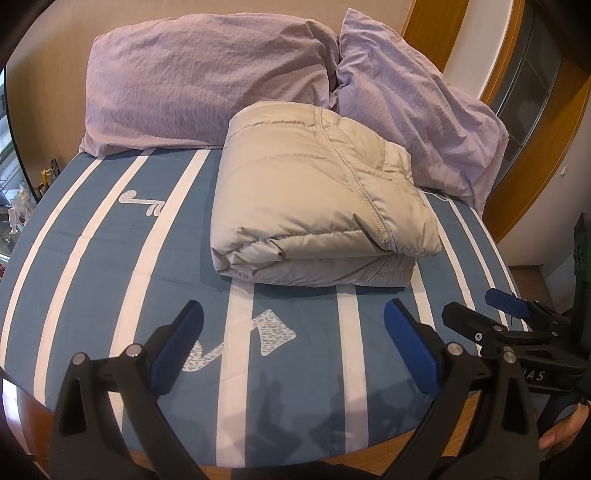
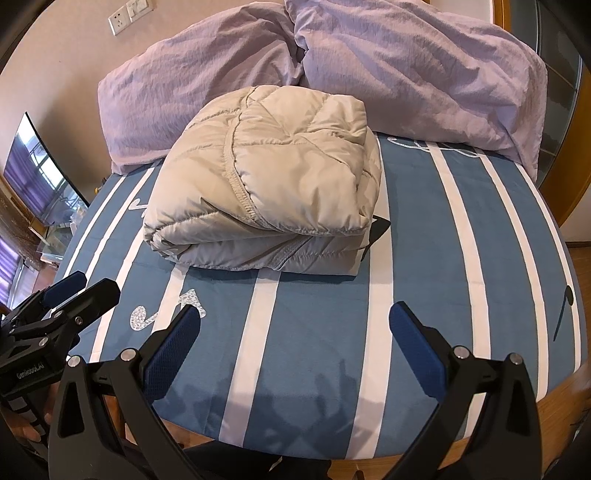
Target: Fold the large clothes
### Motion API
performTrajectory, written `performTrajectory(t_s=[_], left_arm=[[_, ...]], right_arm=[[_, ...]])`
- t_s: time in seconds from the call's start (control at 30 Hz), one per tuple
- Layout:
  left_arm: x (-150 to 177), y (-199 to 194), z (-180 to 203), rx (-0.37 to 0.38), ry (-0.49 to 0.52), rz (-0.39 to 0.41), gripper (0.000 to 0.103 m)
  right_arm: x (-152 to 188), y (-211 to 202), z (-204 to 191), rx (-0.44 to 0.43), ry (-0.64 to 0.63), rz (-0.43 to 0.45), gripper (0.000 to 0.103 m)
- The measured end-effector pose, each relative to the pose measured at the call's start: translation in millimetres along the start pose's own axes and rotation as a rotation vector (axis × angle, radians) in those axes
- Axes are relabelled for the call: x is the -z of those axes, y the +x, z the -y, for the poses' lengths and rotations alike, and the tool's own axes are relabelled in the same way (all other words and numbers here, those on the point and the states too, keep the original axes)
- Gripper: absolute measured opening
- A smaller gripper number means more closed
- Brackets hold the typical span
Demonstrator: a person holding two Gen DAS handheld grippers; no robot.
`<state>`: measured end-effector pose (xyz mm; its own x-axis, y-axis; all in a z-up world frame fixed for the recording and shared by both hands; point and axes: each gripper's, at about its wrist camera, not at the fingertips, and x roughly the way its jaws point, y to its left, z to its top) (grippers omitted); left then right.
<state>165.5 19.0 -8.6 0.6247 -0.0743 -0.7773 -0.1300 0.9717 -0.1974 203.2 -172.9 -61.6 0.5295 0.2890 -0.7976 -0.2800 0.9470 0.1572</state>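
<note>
Beige puffer jacket [image 1: 317, 199] w/ slight sheen, quilted; 2 crinkly matt cloth pillows [image 1: 207, 81].

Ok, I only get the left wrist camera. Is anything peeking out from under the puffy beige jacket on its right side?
Observer: Yes. In the right wrist view, a dark pointed shape shows at the folded jacket's lower right edge. I can't tell whether it's cloth or a print on the sheet.
Operator: Is the jacket beige underneath too?
Observer: Its bottom layer looks greyer than the top.
Operator: What's on the wall behind the pillows?
Observer: White wall sockets, above the left pillow.
</note>
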Motion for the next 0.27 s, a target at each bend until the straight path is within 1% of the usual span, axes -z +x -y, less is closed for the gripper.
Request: performTrajectory(t_s=[0.27], left_arm=[[-0.4,0.9,-0.4,0.000,0.000,-0.001,0.098]], right_arm=[[-1.5,1.3,1.3,-0.001,0.003,-0.002,0.102]])
